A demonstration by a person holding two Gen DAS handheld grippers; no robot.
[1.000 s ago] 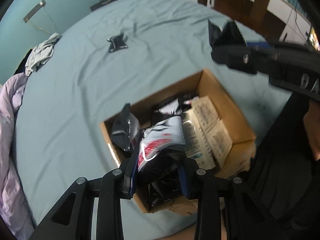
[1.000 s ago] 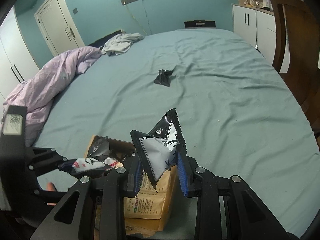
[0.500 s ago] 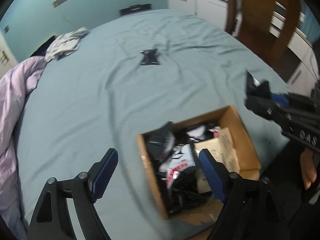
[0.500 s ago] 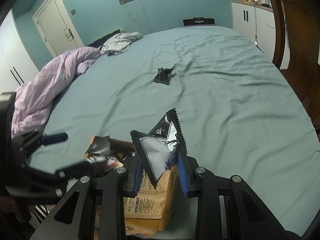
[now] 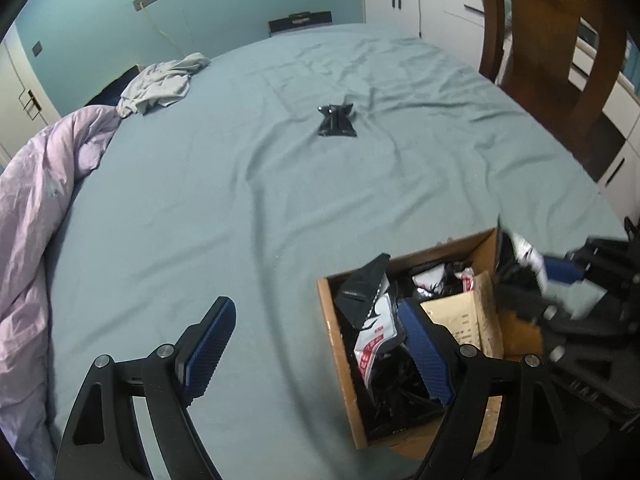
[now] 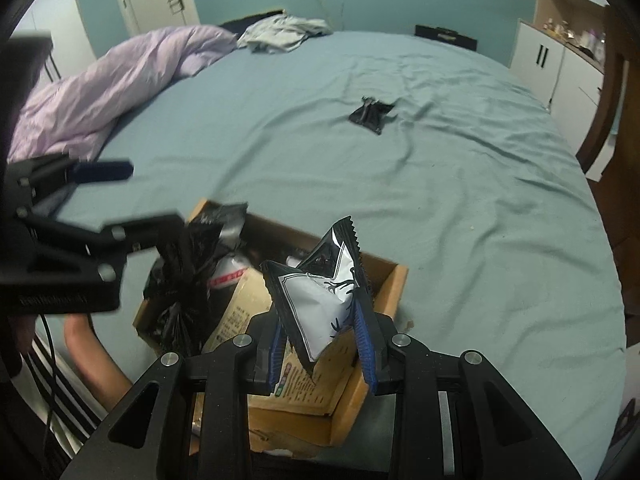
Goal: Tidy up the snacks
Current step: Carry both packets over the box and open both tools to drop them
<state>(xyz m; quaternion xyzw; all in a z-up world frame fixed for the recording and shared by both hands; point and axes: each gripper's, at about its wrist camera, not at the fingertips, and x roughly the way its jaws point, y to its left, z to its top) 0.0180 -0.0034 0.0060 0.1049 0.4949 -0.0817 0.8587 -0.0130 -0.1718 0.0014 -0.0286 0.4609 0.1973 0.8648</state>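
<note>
An open cardboard box (image 5: 335,344) (image 6: 394,292) sits on the blue-green bed sheet, filled with several snack packets and a tan paper bag (image 5: 460,320). My left gripper (image 5: 316,344) stands open, wide, over the sheet and the box's left wall, with nothing held between its pads. Above the box's near side, my right gripper (image 6: 320,344) is shut on a black-and-white snack packet (image 6: 320,300). The left wrist view shows that gripper (image 5: 552,272) blurred at the box's right edge. A loose black packet (image 5: 337,122) (image 6: 370,114) lies far off, mid-bed.
A purple duvet (image 5: 36,216) is heaped along the bed's left side, with a grey garment (image 5: 160,88) beyond it. A wooden chair (image 5: 540,40) and white cabinets (image 5: 424,12) stand to the right. A person's forearm (image 6: 92,352) is beside the box.
My left gripper opened and let its red, white and black packet drop into the box, then rose and swung left. The right gripper carried its packet over the box.
</note>
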